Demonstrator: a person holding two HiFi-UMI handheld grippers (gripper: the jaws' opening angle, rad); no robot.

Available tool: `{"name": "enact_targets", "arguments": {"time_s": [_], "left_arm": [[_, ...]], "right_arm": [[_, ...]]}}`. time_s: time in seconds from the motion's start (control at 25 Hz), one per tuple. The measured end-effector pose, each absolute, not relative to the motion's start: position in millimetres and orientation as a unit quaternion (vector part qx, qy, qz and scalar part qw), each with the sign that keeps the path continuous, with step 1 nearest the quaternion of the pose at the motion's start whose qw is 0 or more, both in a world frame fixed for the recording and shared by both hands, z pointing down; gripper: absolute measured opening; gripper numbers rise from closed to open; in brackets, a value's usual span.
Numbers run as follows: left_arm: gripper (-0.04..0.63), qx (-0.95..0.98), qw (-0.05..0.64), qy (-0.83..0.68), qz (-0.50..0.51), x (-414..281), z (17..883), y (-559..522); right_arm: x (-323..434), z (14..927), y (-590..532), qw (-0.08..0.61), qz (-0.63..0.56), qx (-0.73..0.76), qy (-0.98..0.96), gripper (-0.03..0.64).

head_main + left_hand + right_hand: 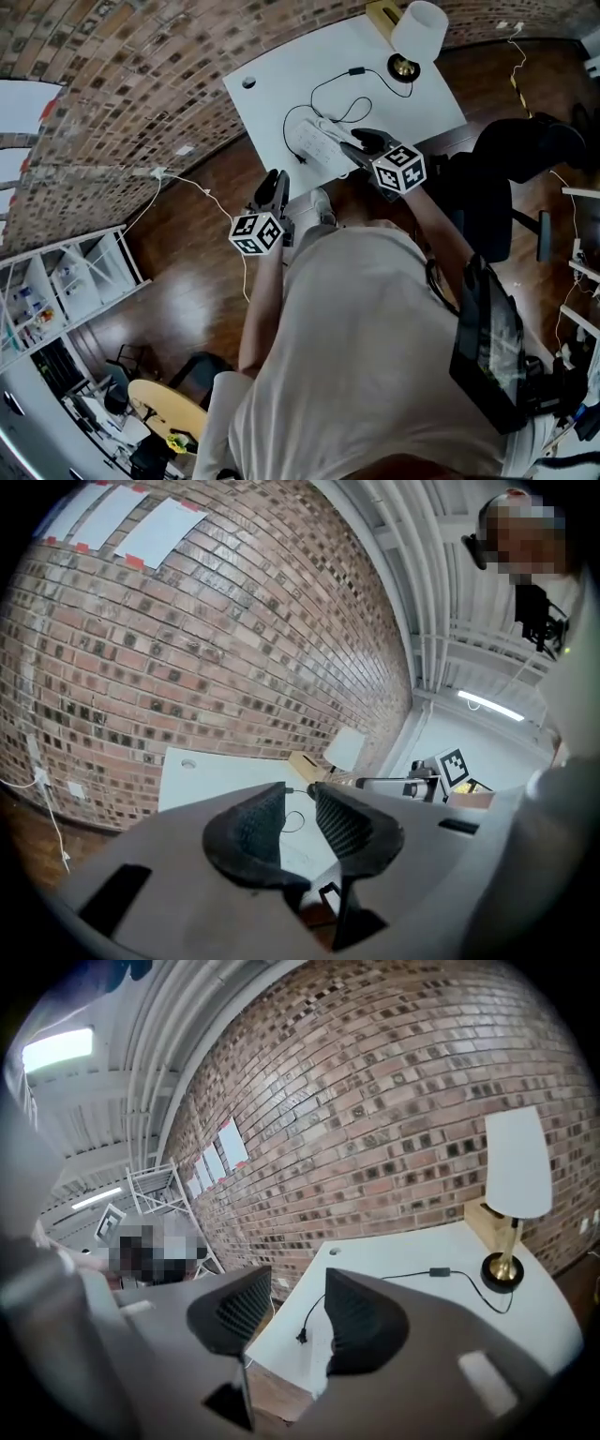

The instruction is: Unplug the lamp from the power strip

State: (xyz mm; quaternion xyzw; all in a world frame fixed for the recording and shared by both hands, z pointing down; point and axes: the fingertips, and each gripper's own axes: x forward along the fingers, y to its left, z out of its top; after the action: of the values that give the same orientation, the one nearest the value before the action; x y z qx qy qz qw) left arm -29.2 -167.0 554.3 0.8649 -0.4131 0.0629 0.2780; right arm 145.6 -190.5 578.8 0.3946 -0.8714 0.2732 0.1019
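The left gripper [277, 185] hangs over the wooden floor [187, 272], just off the near edge of the white counter [272, 56], and its tip points toward that edge. In the left gripper view its fingers [248, 832] stand a little apart, with a narrow gap between them, and nothing is in the gap; only the counter and a part of the black cord [296, 819] show through it. To the right, the white power strip [317, 142] lies on the counter close to the near edge. The right gripper [358, 147] is just beside the strip, above the counter's edge. In the right gripper view its fingers [370, 1321] are wide apart and hold nothing. Between them the plug [302, 1338] is seen lying free on the bare counter, not in any socket. From it the cord runs over a small inline switch [437, 1271] to the lamp [417, 33]. The lamp stands upright at the far right corner of the counter, near the brick wall [394, 1101].
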Motion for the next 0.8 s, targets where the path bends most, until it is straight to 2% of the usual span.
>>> {"name": "enact_targets", "arguments": {"time_s": [0.16,0.52,0.8], "left_arm": [[0.107,0.876,0.256,-0.401,0.082,0.3,555.9,-127.2],[0.106,0.865,0.275,-0.413,0.078,49.4,569.1,-20.0],[0.106,0.85,0.285,-0.435,0.083,35.9,563.7,37.0]], "right_arm": [[174.0,589.0,-150.9,0.105,0.272,0.405,-0.867,0.164],[197.2,608.2,-53.7,0.116,0.265,0.404,-0.868,0.152],[194.1,616.4,-9.4,0.119,0.274,0.386,-0.873,0.15]]}}
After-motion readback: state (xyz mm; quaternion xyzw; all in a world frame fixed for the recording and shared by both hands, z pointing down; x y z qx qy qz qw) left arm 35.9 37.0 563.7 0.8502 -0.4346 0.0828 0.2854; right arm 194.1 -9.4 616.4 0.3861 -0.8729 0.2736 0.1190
